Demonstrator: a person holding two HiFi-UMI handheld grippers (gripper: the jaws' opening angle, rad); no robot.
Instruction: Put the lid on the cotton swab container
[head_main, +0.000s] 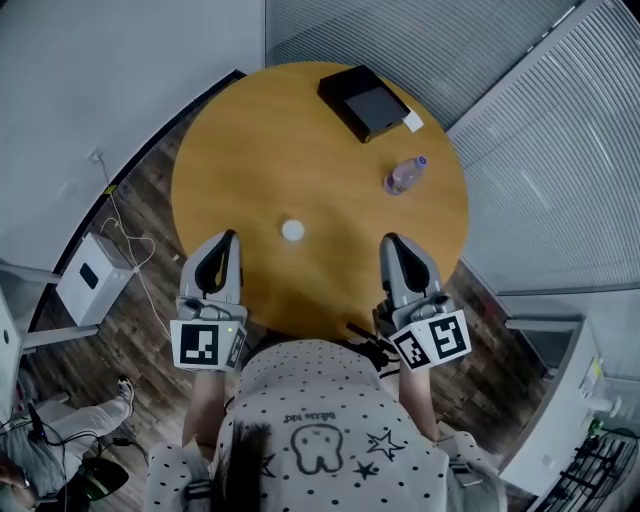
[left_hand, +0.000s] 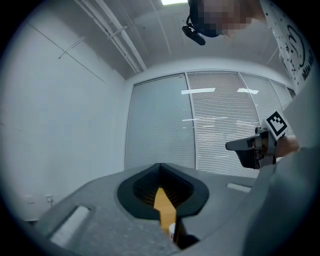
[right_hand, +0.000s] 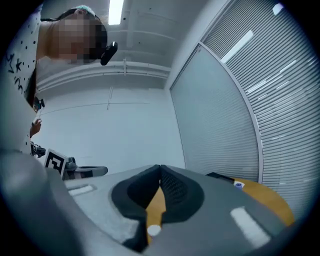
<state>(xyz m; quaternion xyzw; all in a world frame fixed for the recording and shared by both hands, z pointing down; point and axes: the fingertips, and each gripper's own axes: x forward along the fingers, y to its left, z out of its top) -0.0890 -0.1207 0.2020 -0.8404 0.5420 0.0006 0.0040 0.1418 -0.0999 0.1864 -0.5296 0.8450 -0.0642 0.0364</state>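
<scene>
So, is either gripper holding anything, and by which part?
Nothing is held: the left gripper and the right gripper are both shut and empty.

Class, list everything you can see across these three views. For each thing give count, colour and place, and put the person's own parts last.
round wooden table: one, orange-brown, centre of the head view
flat black box: one, black, far side of the table
small white card: one, white, beside the box
clear plastic bottle: one, clear, lying right of centre
small white round container: one, white, ahead of the grippers
white box-shaped device: one, white, on the floor at left
spotted shirt: one, white, bottom
left gripper: grey, jaws together, empty
right gripper: grey, jaws together, empty
</scene>
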